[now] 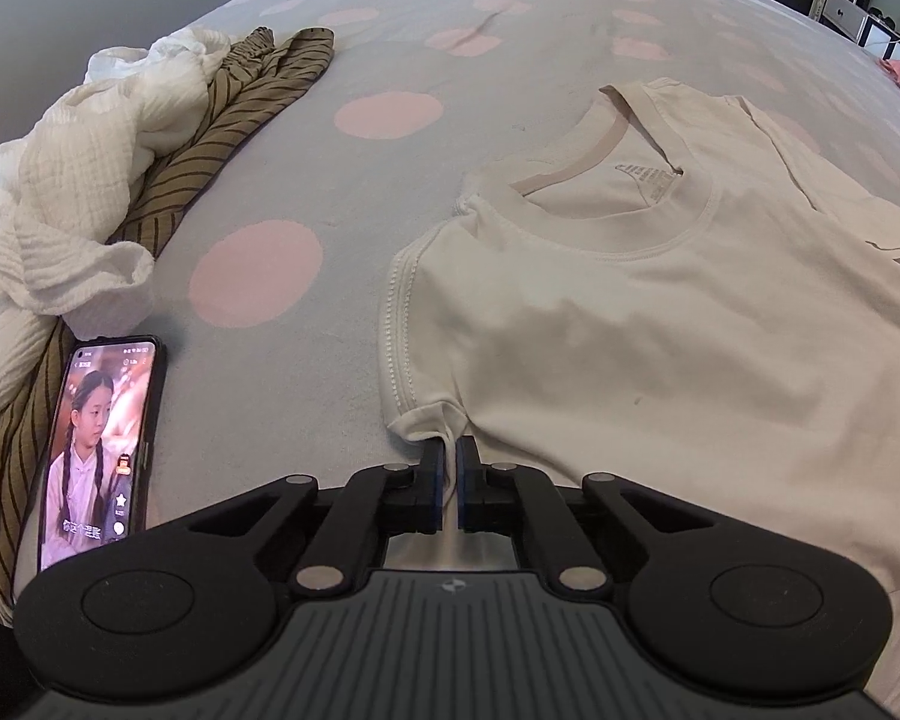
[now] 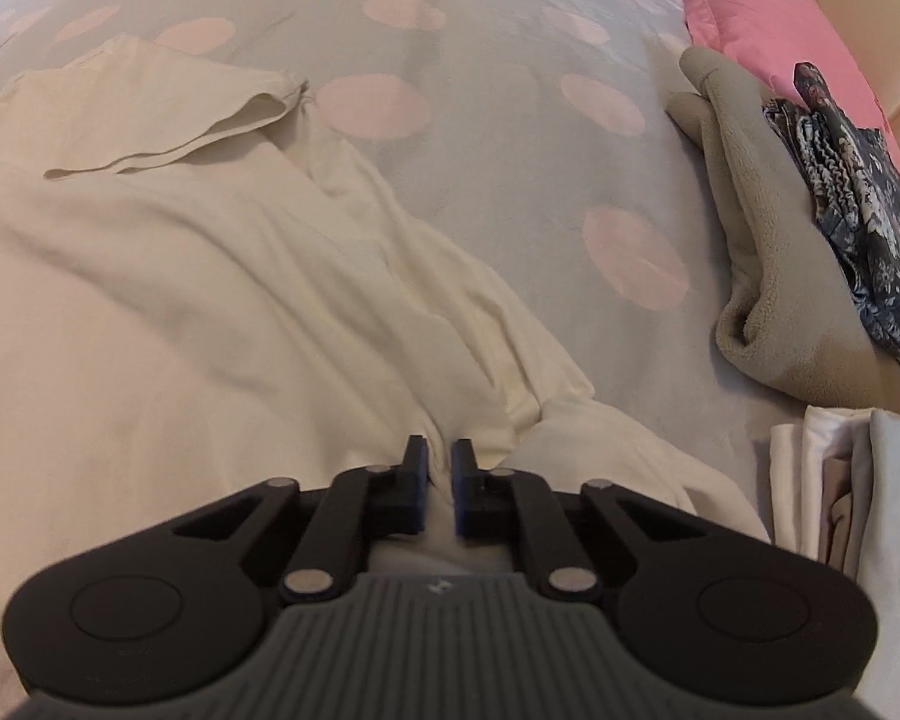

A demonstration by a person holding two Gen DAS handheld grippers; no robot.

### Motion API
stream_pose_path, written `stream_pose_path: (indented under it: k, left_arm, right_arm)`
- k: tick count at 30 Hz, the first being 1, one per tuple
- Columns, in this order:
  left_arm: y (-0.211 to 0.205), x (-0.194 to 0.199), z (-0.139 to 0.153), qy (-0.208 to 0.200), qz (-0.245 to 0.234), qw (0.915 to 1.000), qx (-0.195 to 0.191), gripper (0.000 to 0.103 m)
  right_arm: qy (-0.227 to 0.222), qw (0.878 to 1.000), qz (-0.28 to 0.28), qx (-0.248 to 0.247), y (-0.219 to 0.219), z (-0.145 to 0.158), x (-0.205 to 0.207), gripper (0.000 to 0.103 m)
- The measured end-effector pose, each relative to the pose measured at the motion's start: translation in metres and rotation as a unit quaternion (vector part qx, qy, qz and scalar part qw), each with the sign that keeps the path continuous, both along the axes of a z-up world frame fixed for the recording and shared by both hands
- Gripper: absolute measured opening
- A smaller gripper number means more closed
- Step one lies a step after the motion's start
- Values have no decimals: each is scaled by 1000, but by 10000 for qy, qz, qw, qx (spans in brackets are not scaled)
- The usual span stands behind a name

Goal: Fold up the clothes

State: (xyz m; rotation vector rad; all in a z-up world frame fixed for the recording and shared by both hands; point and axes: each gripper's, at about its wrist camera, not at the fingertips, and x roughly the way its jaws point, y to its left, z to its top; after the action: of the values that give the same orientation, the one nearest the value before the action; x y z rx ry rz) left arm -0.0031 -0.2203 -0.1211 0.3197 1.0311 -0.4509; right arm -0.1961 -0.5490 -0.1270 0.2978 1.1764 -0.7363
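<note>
On the bedsheet (image 1: 342, 192), the T-shirt (image 1: 660, 312) lies flat at centre to 3 o'clock in the left wrist view, neckline toward 12. A heap of garments (image 1: 90, 180) lies at 9 to 10 o'clock, well apart from it. The phone (image 1: 99, 450) lies at 8 o'clock, just beside the heap.

In the right wrist view, the T-shirt spreads from centre to 9 o'clock. A folded stack (image 2: 810, 228) sits at 3 o'clock, a pillow (image 2: 750, 6) behind it at 1. Another pile (image 2: 840, 480) lies at 4 o'clock.
</note>
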Motion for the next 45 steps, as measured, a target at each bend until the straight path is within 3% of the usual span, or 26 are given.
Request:
stream_pose_path:
  k: [6,12,18,24,28,30,38,42,45]
  left_arm:
    - [4,-3,16,-238,-35,9997,22,2]
    - [11,-4,30,-371,46,9993,-81,2]
    - [16,-4,42,-594,119,9980,-181,2]
    - [22,0,51,-819,209,9961,-248,2]
    - [20,0,45,-815,166,9965,-109,2]
    - [18,1,42,-800,132,9967,-18,2]
    - [4,2,26,-633,-142,9956,682,2]
    - [-1,7,23,-456,-256,9947,886,2]
    - [-5,13,17,-236,-372,9935,1052,2]
  right_arm:
    - [-48,9970,460,627,45,17,-17,3]
    - [99,9848,1048,1383,118,23,-41,3]
    - [194,9555,1796,2331,204,33,-63,3]
    - [279,9175,2420,3144,268,41,-72,3]
    - [324,9245,2424,2923,269,46,-72,5]
    - [359,9298,2380,2786,262,50,-71,11]
    - [647,9565,2409,1509,213,79,-56,13]
    - [665,9609,2496,1002,189,86,-32,22]
    - [627,9612,2563,800,175,85,-13,22]
